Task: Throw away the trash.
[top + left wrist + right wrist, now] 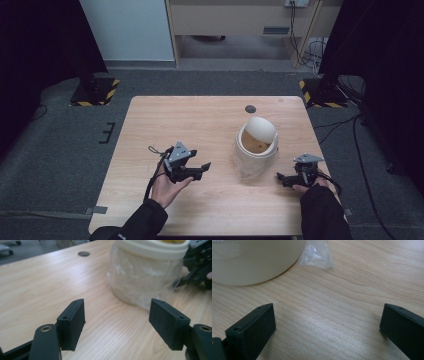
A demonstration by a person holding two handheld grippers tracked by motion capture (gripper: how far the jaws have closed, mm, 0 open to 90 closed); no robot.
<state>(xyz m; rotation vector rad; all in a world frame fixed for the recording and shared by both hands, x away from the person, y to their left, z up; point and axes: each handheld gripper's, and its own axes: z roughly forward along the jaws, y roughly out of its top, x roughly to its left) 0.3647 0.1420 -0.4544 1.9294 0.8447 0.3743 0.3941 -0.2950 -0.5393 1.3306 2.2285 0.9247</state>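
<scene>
A cream bin (256, 147) with a domed swing lid stands right of the table's middle, and a clear plastic bag hangs down its sides. My left gripper (202, 169) lies low over the wood to the bin's left, pointing at it. Its jaws stand open with bare table between them (117, 325), and the bagged bin (147, 272) rises just ahead. My right gripper (281, 177) rests at the bin's right front, open over bare wood (327, 330). The bin's base (249, 260) and a corner of the bag (315, 255) lie beyond its jaws.
A dark round grommet (250, 109) sits in the tabletop behind the bin. The wooden table (150, 125) has bare wood on its left half. Two stand bases with yellow-black tape (95, 90) (320, 92) sit on the grey floor beyond the far corners.
</scene>
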